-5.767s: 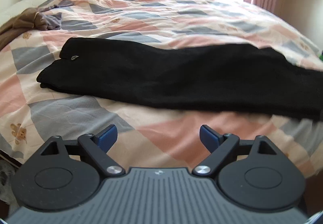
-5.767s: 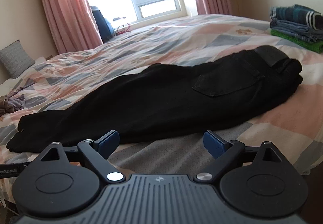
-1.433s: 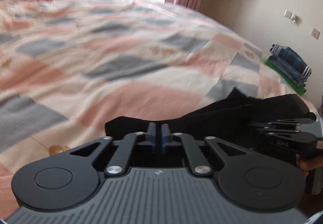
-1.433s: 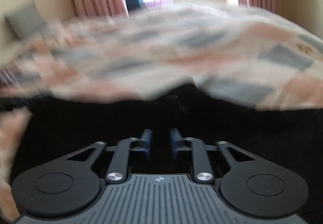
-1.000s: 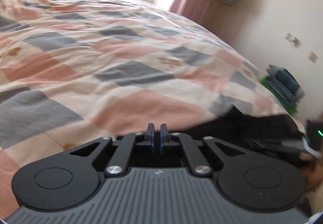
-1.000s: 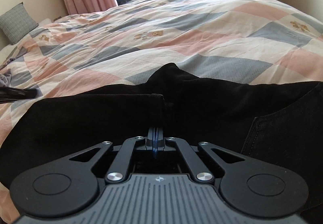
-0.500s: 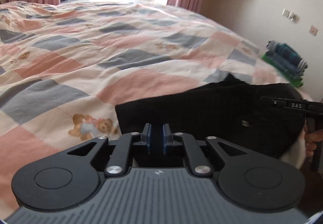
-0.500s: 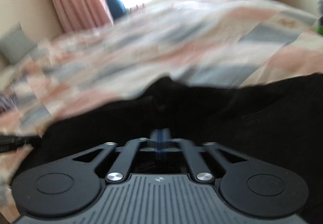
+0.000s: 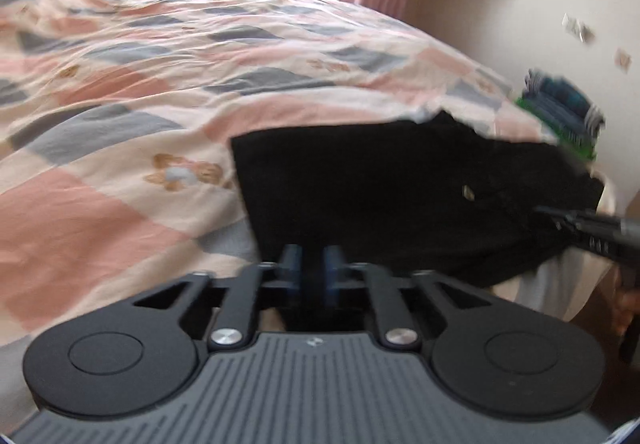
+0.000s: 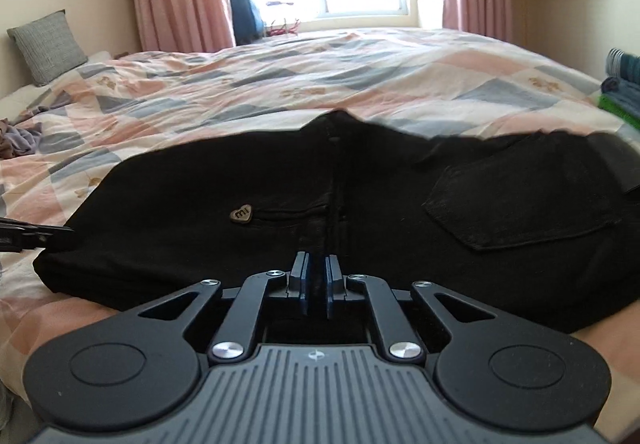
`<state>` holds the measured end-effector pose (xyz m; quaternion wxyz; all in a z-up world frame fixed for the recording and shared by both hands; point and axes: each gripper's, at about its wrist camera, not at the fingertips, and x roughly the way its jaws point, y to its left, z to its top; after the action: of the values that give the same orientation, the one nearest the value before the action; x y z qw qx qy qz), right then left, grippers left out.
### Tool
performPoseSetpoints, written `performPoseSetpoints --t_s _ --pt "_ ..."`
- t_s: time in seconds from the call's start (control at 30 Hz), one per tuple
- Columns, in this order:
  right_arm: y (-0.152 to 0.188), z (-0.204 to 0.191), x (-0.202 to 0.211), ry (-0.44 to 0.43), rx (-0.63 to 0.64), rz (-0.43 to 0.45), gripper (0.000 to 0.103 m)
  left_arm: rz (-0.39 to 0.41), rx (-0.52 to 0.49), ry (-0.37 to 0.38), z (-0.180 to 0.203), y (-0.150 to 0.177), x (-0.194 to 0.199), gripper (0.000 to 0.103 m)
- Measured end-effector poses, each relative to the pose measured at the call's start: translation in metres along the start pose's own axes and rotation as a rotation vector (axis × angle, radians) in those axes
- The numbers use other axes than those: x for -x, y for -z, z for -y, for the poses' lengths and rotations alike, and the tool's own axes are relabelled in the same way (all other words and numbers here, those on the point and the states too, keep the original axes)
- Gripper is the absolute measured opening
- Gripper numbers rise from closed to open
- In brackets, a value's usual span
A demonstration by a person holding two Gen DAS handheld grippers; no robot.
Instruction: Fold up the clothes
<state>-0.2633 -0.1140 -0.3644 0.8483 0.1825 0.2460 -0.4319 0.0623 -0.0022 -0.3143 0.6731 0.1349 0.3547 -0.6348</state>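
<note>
Black trousers [image 10: 280,200] lie folded over on the bed, back pocket [image 10: 520,204] at the right and a small heart tag [image 10: 241,213] on the top layer. They also show in the left wrist view [image 9: 380,196]. My right gripper [image 10: 316,276] sits at the near edge of the trousers with a narrow gap between its blue pads. My left gripper [image 9: 312,272] sits at the left near corner of the folded trousers, its jaws slightly apart over black cloth. The view is blurred, so a grip cannot be made out.
The bed has a pink, grey and cream checked quilt [image 10: 360,76]. A stack of folded clothes [image 9: 560,108] lies at the bed's right side. A grey pillow [image 10: 44,44] and loose clothes [image 10: 16,136] are at the far left. A window with pink curtains is behind.
The trouser legs have been carried over and folded onto the waist part. Both grippers' jaws have parted slightly from fully shut and drawn back to the near edge.
</note>
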Motion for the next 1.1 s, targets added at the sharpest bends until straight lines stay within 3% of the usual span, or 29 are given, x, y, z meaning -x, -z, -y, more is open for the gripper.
performPoseSetpoints --t_s 0.1,0.23,0.27,0.47,0.63,0.77,0.83,0.9,1.0,1.1 --pt "0.001 -0.021 0.014 -0.003 0.085 0.051 0.024 -0.046 0.167 0.038 -0.035 -0.011 -0.005 0.028" --pt "0.013 -0.083 0.016 -0.092 0.310 0.084 0.042 -0.121 0.378 0.206 -0.071 -0.025 -0.031 0.040" --pt "0.020 -0.102 0.014 -0.108 0.394 0.084 0.046 -0.142 0.408 0.241 -0.077 -0.029 -0.040 0.043" --pt "0.057 -0.190 -0.008 -0.069 0.860 0.177 0.070 -0.239 0.425 0.253 -0.088 -0.046 -0.089 0.045" --pt "0.065 -0.220 -0.040 -0.023 1.068 0.095 0.066 -0.254 0.432 0.287 -0.089 -0.055 -0.107 0.044" --pt "0.073 -0.238 -0.057 0.026 1.211 0.136 0.064 -0.262 0.453 0.305 -0.088 -0.062 -0.112 0.036" --pt "0.074 -0.245 -0.064 0.045 1.246 0.162 0.053 -0.268 0.456 0.305 -0.087 -0.065 -0.111 0.029" --pt "0.066 -0.244 -0.068 0.017 1.212 0.149 0.047 -0.265 0.467 0.309 -0.085 -0.071 -0.105 0.028" --pt "0.048 -0.233 -0.063 -0.023 1.092 0.173 0.019 -0.243 0.478 0.331 -0.076 -0.085 -0.090 0.028" --pt "0.016 -0.208 -0.043 -0.080 0.872 0.234 0.014 -0.170 0.423 0.375 -0.044 -0.114 -0.062 0.037"
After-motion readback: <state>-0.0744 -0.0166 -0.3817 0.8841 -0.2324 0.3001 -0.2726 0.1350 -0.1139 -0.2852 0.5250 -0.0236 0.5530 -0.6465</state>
